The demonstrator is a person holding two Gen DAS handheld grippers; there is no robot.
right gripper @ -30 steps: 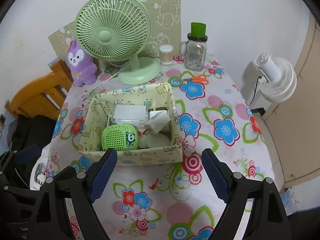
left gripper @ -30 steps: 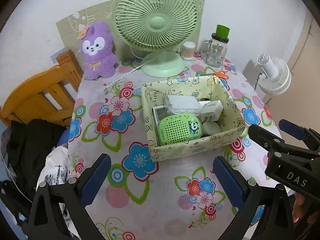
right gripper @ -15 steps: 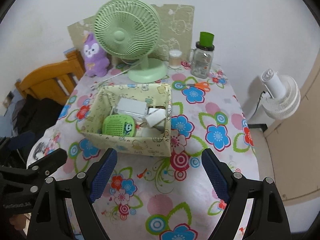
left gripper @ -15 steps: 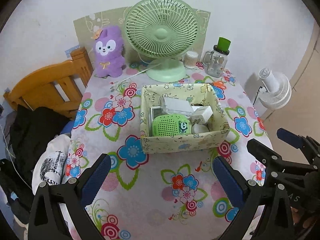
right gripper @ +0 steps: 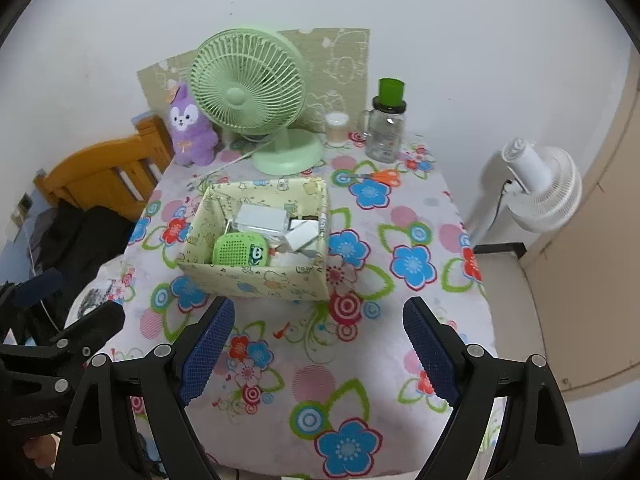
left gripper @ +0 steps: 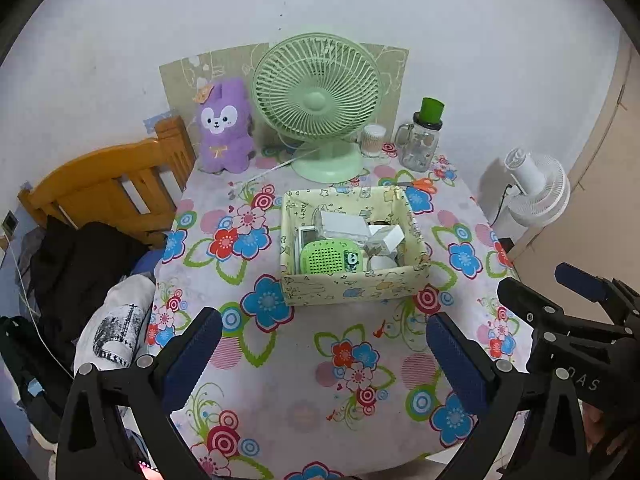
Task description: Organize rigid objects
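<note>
Box (left gripper: 352, 292) sits frame centre on the table (left gripper: 280, 384), already holding the speaker (left gripper: 326, 257) and white items. Left gripper (left gripper: 320, 356) and right gripper (right gripper: 318, 344) both gape wide, empty, well short of it. Likely near done; scissors (right gripper: 380, 176) remain loose upper right.

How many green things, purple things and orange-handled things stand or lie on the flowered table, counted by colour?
Green: 3, the desk fan, the jar's lid, the speaker in the box.
Purple: 1, the plush rabbit.
Orange-handled: 1, the scissors.
Total: 5.
</note>
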